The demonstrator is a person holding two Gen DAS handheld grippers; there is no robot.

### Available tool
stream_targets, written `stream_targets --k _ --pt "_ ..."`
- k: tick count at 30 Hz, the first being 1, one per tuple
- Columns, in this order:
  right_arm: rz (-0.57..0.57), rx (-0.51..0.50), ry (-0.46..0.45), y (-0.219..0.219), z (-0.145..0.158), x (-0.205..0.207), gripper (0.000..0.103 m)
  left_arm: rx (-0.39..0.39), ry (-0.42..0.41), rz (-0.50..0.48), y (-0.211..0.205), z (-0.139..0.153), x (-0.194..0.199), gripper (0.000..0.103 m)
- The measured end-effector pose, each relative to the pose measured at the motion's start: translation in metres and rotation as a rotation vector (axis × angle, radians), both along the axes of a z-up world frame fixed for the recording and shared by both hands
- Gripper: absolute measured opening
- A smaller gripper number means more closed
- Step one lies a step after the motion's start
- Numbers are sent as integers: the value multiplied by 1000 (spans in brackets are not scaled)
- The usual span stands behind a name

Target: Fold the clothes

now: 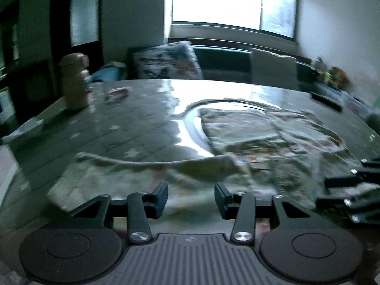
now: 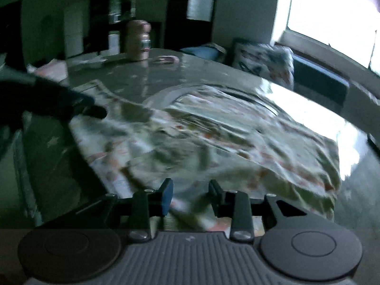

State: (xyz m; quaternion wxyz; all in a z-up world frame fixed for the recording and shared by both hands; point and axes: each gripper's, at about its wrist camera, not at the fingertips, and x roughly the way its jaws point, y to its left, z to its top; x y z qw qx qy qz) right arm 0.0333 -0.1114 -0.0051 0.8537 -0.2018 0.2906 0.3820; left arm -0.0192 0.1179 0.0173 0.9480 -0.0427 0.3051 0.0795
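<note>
Pink bottle (image 1: 75, 80) on table (image 1: 142, 109) (well beyond garment (image 1: 261, 130)), patterned cushion (image 1: 166, 61) behind

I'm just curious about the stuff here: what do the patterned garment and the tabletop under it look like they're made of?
The garment looks like thin woven or knit fabric, matte, with a pale floral print; it creases and drapes softly. The tabletop looks like a hard, glossy surface, perhaps glass or a clear cover over a star-patterned cloth: it mirrors the window sharply. Blur leaves both uncertain.
</note>
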Motion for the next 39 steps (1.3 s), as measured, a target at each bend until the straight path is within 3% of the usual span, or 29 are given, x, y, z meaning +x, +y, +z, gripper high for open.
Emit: stream_targets --k 4,13,25,27,31,35,39 --pt "46 -9 -35 13 2 -9 34 -1 -11 91 20 1 -12 49" --pt "62 33 39 19 1 -4 34 0 -6 338 69 -3 -34 48" --pt "8 51 38 5 9 1 34 -65 37 494 107 -22 -20 42" --pt "-1 55 41 2 10 2 34 -63 35 498 108 -22 -17 35" --pt "-21 68 45 -3 13 3 34 -79 21 475 111 -21 -15 9" --pt "-48 87 52 -11 17 4 34 -91 -43 424 99 -8 -19 6" --pt "-94 116 68 -23 21 10 34 -110 -125 286 65 17 -23 6"
